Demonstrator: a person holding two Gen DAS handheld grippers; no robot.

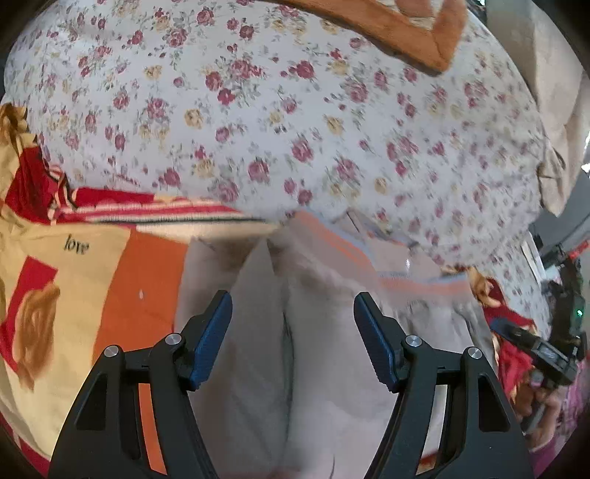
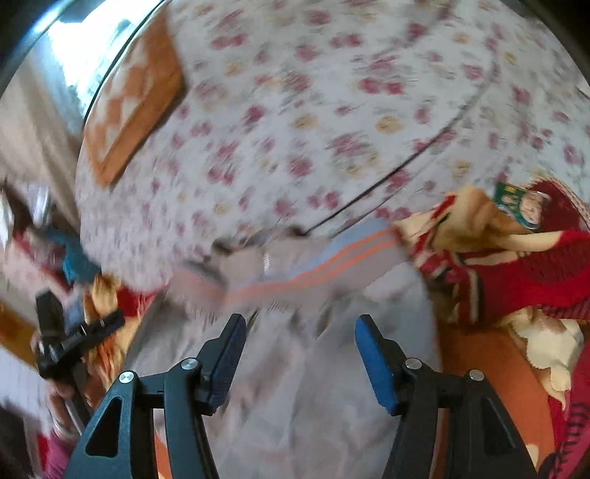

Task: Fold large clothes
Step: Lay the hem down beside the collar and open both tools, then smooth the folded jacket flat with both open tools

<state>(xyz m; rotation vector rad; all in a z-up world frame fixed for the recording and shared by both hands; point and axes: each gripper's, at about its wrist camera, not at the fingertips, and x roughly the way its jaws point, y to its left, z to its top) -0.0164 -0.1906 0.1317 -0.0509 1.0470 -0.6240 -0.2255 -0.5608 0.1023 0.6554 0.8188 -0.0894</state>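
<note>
A pale grey garment (image 1: 324, 353) with orange and blue stripes at its waistband (image 1: 343, 247) lies on the bed, creased down its middle. My left gripper (image 1: 293, 306) is open and empty just above it. In the right wrist view the same garment (image 2: 313, 387) lies below my right gripper (image 2: 300, 331), which is open and empty. Its striped band (image 2: 324, 272) runs across ahead of the fingers. The right wrist view is blurred. The right gripper also shows at the right edge of the left wrist view (image 1: 534, 350), and the left one at the left of the right wrist view (image 2: 70, 339).
A floral sheet (image 1: 295, 110) covers the bed beyond the garment. A red, cream and orange blanket (image 1: 73, 276) lies under and beside it, bunched up at the right (image 2: 516, 265). An orange patterned pillow (image 1: 405, 33) sits at the far end.
</note>
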